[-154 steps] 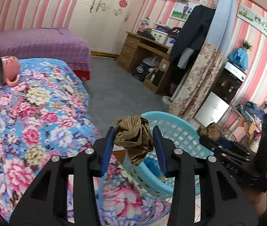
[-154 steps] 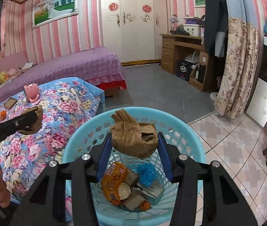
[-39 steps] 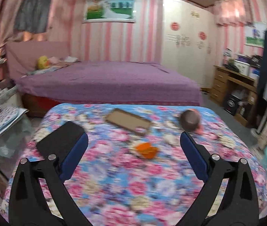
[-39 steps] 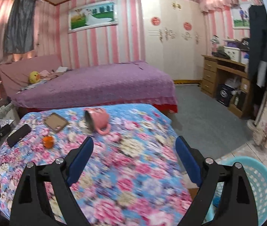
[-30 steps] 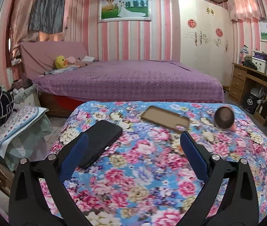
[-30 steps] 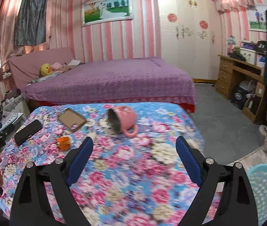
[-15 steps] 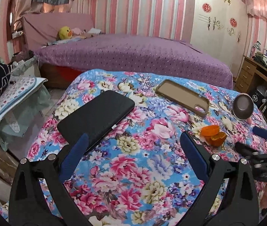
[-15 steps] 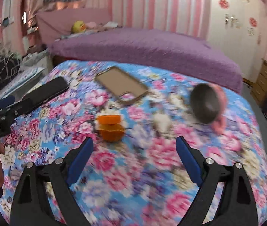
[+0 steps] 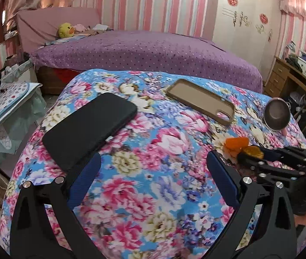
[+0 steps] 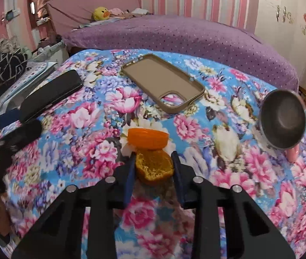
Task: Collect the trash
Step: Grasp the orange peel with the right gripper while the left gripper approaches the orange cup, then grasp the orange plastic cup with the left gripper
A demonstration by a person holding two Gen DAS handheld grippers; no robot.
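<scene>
Right wrist view: right tongs (image 10: pixel 154 168) pinch the near orange peel (image 10: pixel 154 167); another peel piece (image 10: pixel 147 138) touches just beyond. Left tongs (image 9: pixel 153 180) gape wide, farther off.

Orange peel (image 10: pixel 154 166) on a blue-and-pink flowered cloth (image 10: pixel 196 127), black phone (image 9: pixel 88 129), brown case (image 10: pixel 163 86), purple dotted bedspread (image 9: pixel 148 49).

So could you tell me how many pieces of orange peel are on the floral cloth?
2. One peel piece sits between the right gripper fingers, which have closed on it. The other peel piece lies just beyond, touching it. More could be hidden underneath.
</scene>
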